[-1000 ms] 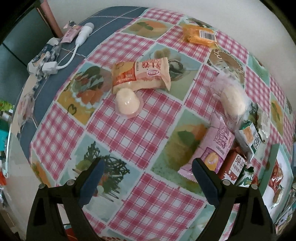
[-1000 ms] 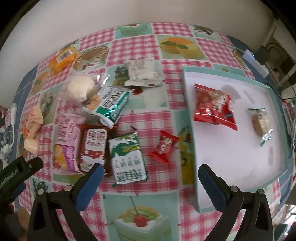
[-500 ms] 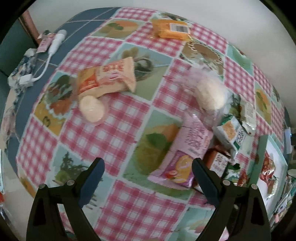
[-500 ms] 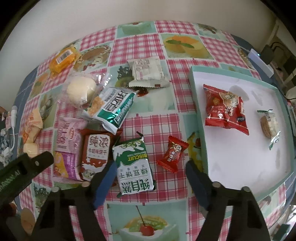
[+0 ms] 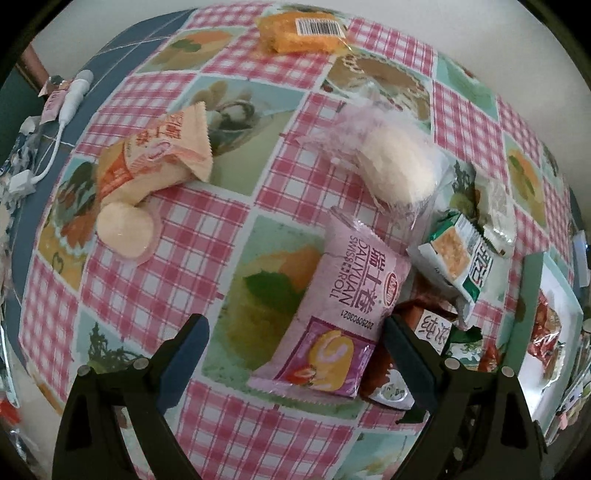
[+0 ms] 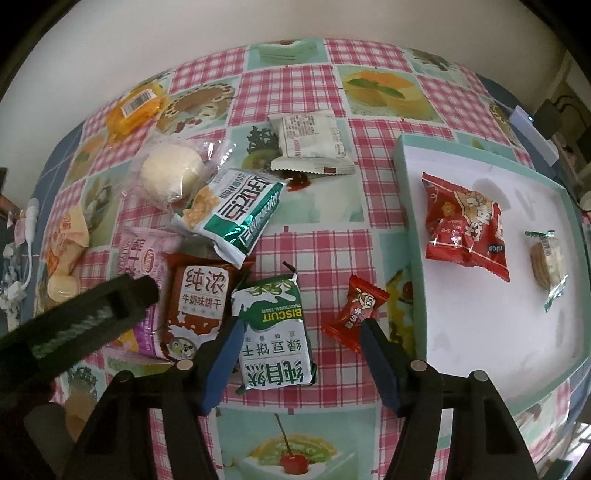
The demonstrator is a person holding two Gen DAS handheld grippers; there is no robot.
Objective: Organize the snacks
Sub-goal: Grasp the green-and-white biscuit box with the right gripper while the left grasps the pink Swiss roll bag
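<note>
My left gripper (image 5: 295, 328) is open above the pink Swiss roll pack (image 5: 347, 299), which lies between its fingers on the checked cloth. My right gripper (image 6: 301, 328) is open, partly narrowed, over the green-and-white biscuit pack (image 6: 275, 332); a small red candy (image 6: 354, 314) lies by its right finger. The white tray (image 6: 476, 332) with a teal rim holds a red snack bag (image 6: 463, 229) and a wrapped cookie (image 6: 546, 258). The left gripper's arm (image 6: 74, 317) shows at the left of the right wrist view.
Loose snacks lie around: brown milk biscuit pack (image 6: 199, 295), green cracker pack (image 6: 232, 214), clear-wrapped bun (image 6: 171, 179), white pack (image 6: 310, 142), orange pack (image 5: 303, 33), peach pack (image 5: 155, 155), jelly cup (image 5: 125, 230). A white cable (image 5: 55, 118) lies at the table's left edge.
My left gripper has swung right from the jelly cup toward the pink Swiss roll pack. My right gripper has come down over the green-and-white biscuit pack and its fingers have narrowed.
</note>
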